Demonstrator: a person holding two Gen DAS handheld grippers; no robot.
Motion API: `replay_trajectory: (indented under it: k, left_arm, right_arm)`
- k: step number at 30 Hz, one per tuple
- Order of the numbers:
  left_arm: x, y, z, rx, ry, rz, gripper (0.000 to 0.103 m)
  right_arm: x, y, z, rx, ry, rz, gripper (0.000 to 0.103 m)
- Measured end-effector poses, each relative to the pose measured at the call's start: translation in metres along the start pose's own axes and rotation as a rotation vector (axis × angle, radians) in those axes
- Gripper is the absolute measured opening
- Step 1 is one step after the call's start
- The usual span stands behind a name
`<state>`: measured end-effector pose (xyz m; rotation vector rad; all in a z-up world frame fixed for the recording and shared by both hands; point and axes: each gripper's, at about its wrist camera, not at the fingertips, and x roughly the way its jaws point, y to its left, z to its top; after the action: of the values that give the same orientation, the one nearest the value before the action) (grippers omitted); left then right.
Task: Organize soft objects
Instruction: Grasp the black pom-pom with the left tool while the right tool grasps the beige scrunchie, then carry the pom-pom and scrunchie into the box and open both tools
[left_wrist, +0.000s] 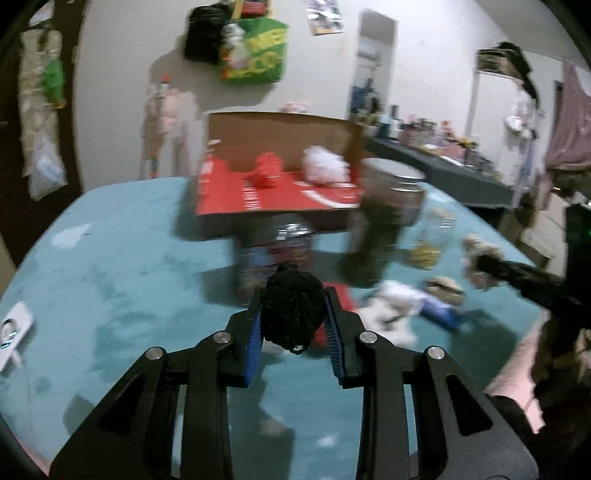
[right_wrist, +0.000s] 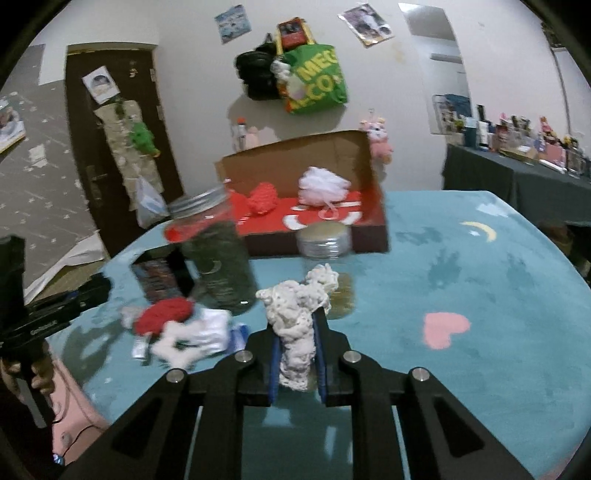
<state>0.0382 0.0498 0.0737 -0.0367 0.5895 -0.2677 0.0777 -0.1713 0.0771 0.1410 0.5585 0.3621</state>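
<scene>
Both grippers are clamped on soft things: the left gripper squeezes a fuzzy black pom-pom of yarn between its blue ribbed pads, and the right gripper pinches a lumpy cream crocheted piece so tightly that the knit bulges out above the fingertips. Each load hangs just above the teal plush table cover, near the front of the table. Behind stands the open cardboard box with a red printed lining, and inside it already lie a red knitted ball and a white mesh bath puff, so the sorting looks partly done. Left to clear is a loose heap in front: a red yarn clump touching crumpled white cloth pieces, with something blue at its edge that is too blurred to name. Beside the heap stands a clear glass jar with a silver screw lid, filled with dark green stuff, and a second, smaller jar with a round silver lid sits just before the box. Judging by this, the two held pieces are headed for the box, with several more trips to follow.
</scene>
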Motion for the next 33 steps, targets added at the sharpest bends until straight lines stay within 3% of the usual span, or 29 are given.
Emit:
replay_trajectory:
  k: [5,10,33]
  left_arm:
    - [0.017,-0.037,0.003,0.041,0.018,-0.109,0.028]
    - [0.031,-0.054,0.004,0.057,0.038,-0.164,0.028]
    - [0.041,-0.048,0.002,0.042,0.07,-0.163,0.028]
  right_arm:
    - [0.005,0.018,-0.002,-0.015,0.011,0.078,0.017]
    - [0.012,0.03,-0.006,-0.027,0.028,0.112,0.017]
    - [0.017,0.029,-0.007,-0.014,0.038,0.123,0.017]
